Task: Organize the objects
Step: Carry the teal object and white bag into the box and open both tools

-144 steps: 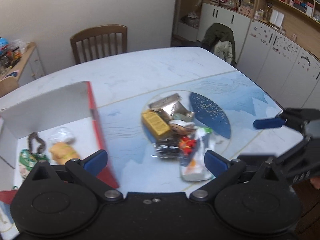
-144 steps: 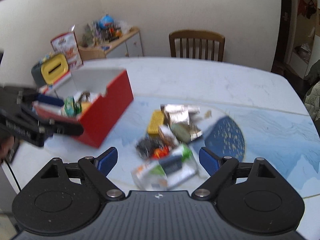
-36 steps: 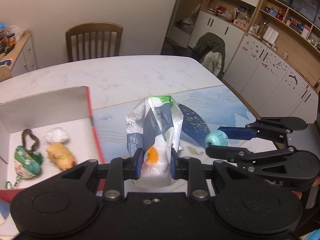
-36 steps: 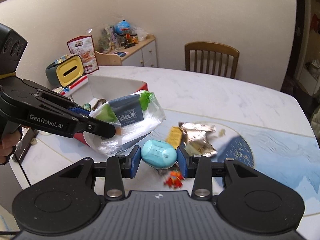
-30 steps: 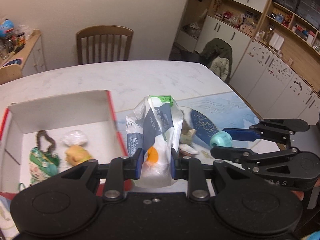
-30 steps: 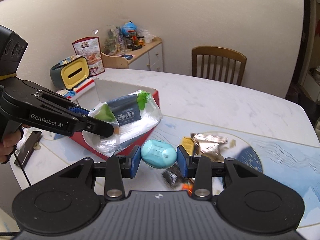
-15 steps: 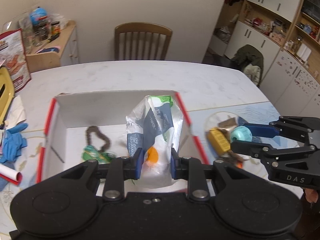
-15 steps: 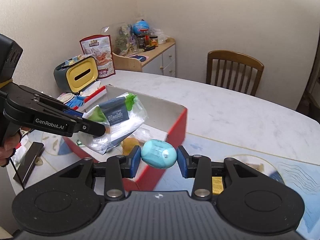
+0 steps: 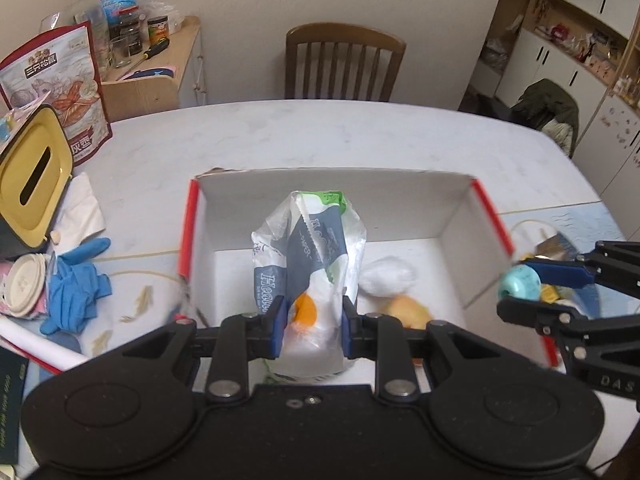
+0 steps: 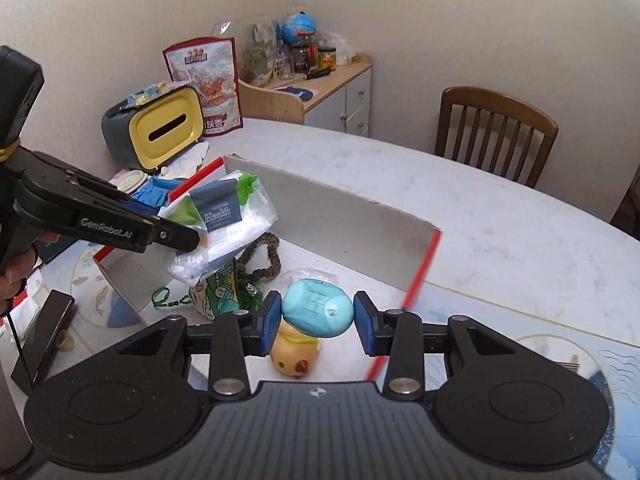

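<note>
Box (image 10: 340,216) contents (green pouch (image 10: 218,292)) show rightward only.

The clear plastic packet (image 10: 224,220) carries a dark blue label reading "Health" in white; in the left wrist view the same label shows sideways as "Healt", the rest hidden by the jaws. The left gripper (image 10: 192,240) has "GenRobot.AI" printed in pale letters along its black side. The right gripper (image 9: 520,292) shows "DAS" on its body, the word's beginning cut off. The red snack bag (image 9: 52,84) at the bench's far left corner bears Chinese characters, too small to read surely.
</note>
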Available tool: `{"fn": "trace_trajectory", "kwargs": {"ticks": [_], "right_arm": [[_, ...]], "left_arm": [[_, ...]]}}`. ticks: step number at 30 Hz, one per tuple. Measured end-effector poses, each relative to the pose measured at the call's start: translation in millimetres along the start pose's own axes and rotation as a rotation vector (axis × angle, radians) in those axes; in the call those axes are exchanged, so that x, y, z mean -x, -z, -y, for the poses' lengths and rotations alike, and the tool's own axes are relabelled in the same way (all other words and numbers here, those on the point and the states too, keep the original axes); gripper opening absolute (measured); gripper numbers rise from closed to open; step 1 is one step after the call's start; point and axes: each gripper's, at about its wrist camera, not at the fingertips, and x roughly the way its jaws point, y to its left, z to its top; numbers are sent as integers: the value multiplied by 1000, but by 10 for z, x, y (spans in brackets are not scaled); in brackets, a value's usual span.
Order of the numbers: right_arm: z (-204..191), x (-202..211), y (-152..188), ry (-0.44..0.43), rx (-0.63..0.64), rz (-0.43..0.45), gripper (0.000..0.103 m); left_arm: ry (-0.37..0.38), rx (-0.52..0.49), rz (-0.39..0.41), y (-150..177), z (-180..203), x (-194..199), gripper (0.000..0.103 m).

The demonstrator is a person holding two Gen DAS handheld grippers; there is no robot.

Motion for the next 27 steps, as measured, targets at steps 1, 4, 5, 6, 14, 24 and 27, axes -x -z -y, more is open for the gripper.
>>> {"fn": "trace_trajectory", "kwargs": {"ticks": [1,4,5,6,14,24,27], "right_arm": [[-29,-51,-5,-2,0,-6,39],[-129,-219,-18,-9,0,-29,39],[-161,-270,-19,-11,2,-37,39],[-198,-320,-22,-15,4,-45,39],[-458,-657,-7,-47,16,-123,39],[-498,-969,56,-19,-7,-204,39],[-488,-1004,61,-16,-15,-209,39]], "left_arm": [[-9,-9,-3,0,-23,-34,25],[-30,-32,-16,-22,-51,-128,25],[-36,-40,-22,-29,-58,-162,25],[-42,-51,-26,-34,-61,-191,25],[-96,-165,-50,-55,1,-379,25],[-87,-185,-88,-110,-24,-559,25],[-90,-191,-101,-131,-27,-604,26]]}}
